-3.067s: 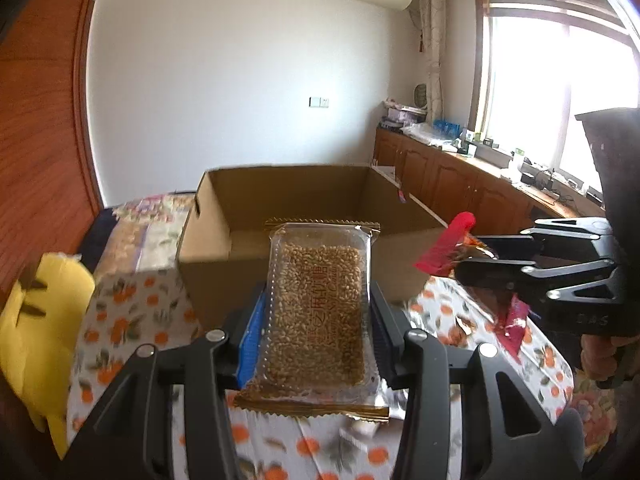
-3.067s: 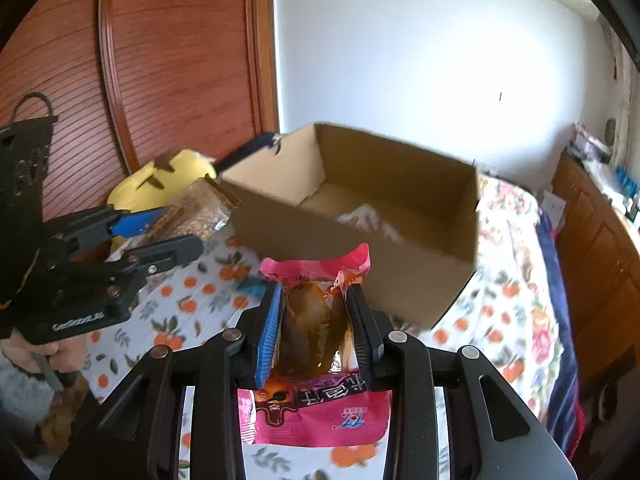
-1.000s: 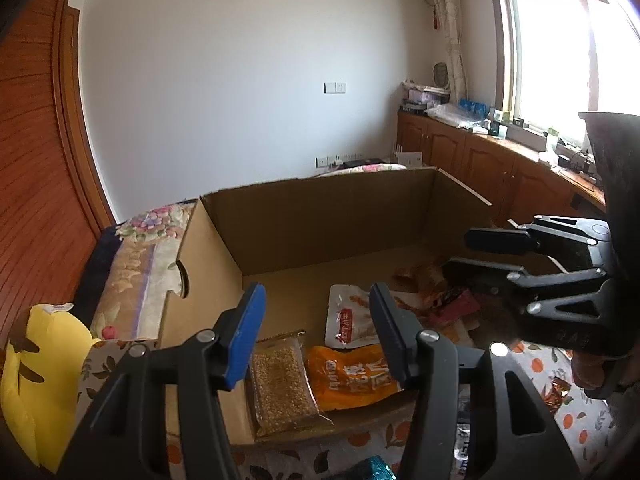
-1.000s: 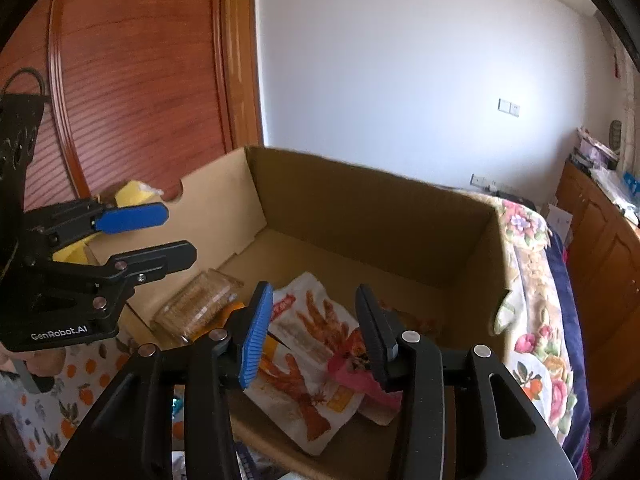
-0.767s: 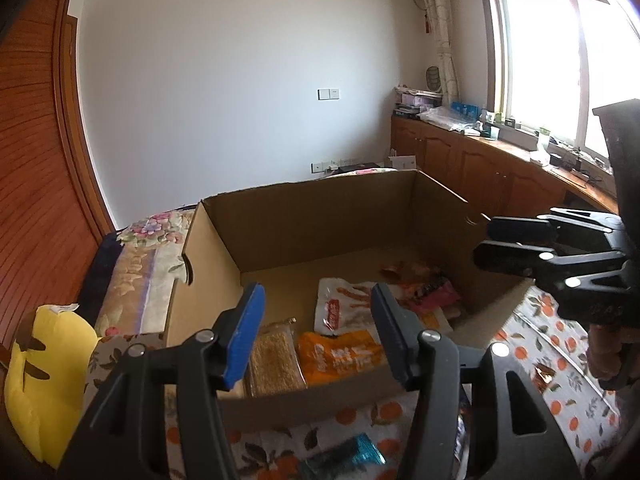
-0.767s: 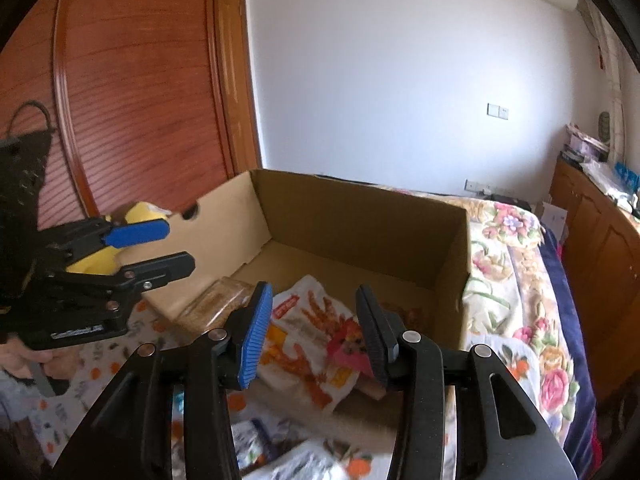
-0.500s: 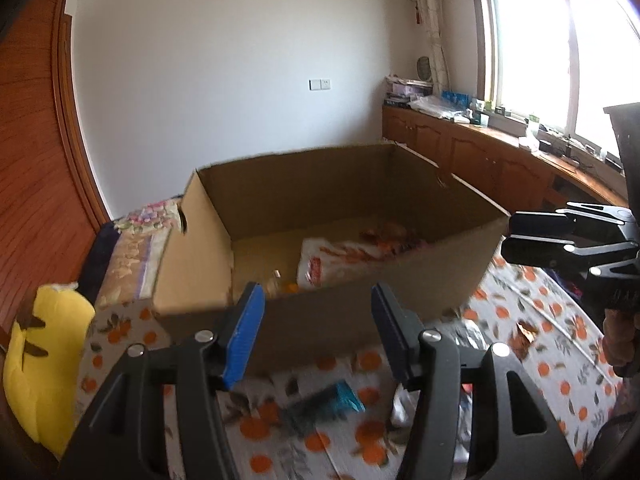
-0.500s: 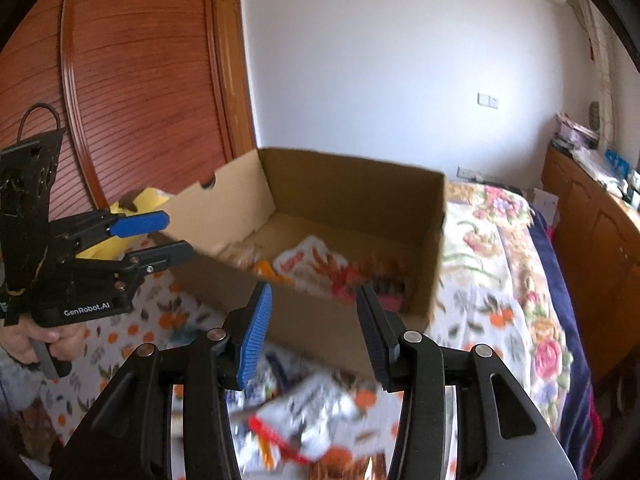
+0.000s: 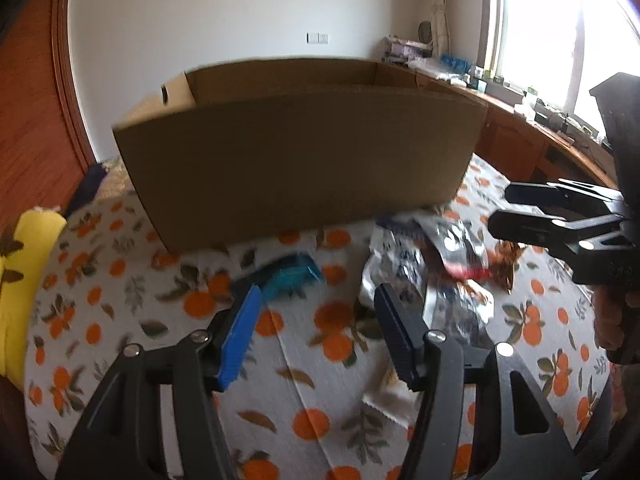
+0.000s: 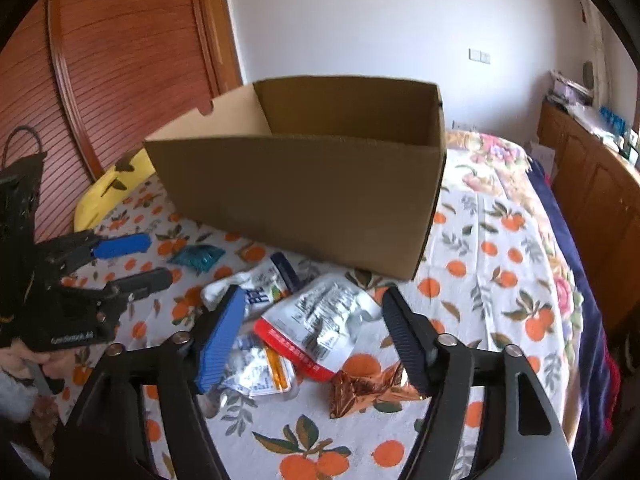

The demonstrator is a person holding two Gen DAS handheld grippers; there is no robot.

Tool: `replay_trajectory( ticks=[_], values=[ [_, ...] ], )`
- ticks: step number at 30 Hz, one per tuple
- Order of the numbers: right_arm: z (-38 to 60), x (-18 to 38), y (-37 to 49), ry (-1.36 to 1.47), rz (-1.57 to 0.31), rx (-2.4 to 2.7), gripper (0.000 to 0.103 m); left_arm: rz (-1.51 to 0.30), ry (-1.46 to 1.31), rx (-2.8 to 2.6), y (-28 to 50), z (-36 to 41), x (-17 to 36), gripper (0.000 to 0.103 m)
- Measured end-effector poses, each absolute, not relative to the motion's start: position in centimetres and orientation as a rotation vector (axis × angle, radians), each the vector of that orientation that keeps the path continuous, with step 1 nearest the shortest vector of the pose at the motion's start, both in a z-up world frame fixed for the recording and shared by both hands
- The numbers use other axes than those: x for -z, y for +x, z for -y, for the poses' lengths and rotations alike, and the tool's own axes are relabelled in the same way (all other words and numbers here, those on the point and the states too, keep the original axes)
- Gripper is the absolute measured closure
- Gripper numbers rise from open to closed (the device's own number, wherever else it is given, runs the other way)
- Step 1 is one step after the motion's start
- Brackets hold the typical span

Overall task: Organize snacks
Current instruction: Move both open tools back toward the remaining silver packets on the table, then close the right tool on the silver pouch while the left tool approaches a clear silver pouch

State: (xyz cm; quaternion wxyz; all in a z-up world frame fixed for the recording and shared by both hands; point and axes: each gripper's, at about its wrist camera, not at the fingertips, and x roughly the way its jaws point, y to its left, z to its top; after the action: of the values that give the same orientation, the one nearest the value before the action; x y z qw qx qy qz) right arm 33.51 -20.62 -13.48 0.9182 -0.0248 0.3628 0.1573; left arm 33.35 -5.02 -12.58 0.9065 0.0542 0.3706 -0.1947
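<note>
A brown cardboard box [image 9: 296, 152] [image 10: 312, 184] stands on the orange-print cloth, with only its outer wall and rim showing. In front of it lie loose snacks: a teal packet [image 9: 292, 276] [image 10: 196, 258], a silver packet with a red edge [image 10: 316, 328] [image 9: 456, 248], a white pouch with a blue cap [image 10: 260, 284] and a copper wrapper [image 10: 368, 390]. My left gripper [image 9: 318, 320] [image 10: 156, 260] hovers near the teal packet, its jaws opening and empty. My right gripper [image 10: 314, 320] [image 9: 504, 208] hangs over the silver packet, its jaws opening wide and not pressing on it.
A yellow plush [image 10: 108, 188] [image 9: 24, 264] lies left of the box, with a wooden slatted door [image 10: 112, 60] behind it. Wooden cabinets [image 10: 592, 176] run along the right wall under a window. A floral bedcover [image 10: 500, 152] lies past the cloth. A hand [image 9: 616, 320] grips the right tool.
Both grippers let their snacks go into the box, then drew back and sank towards the cloth. The box's inside has dropped out of sight. The right jaws have spread much wider.
</note>
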Motion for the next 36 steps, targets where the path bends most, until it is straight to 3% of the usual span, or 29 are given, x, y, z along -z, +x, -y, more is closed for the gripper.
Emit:
replay_trajectory(
  ticks=[9,20,28,30,32,36],
  values=[
    [21.5,16.6,36.3,0.016,-0.845,-0.307,0.020,-0.797,0.105,0.394,32.0,5.6,13.9,0.043],
    [20.0,17.2,37.8,-0.018,-0.889,-0.309,0.029,-0.794,0.091,0.404,31.1,5.7,13.6,0.043],
    [19.3,18.3,38.0,-0.102,-0.900,-0.245,0.028,-0.802,0.080,0.406,30.8,5.6,13.7,0.043],
    [19.2,18.3,37.9,-0.111,-0.896,-0.243,0.030,-0.802,0.080,0.408,30.7,5.7,13.7,0.043],
    [19.2,18.2,37.7,-0.125,-0.889,-0.234,0.044,-0.797,0.086,0.415,30.5,6.1,13.5,0.043],
    [19.7,18.0,37.5,-0.095,-0.885,-0.276,0.046,-0.784,0.097,0.433,30.3,6.9,13.0,0.043]
  ],
)
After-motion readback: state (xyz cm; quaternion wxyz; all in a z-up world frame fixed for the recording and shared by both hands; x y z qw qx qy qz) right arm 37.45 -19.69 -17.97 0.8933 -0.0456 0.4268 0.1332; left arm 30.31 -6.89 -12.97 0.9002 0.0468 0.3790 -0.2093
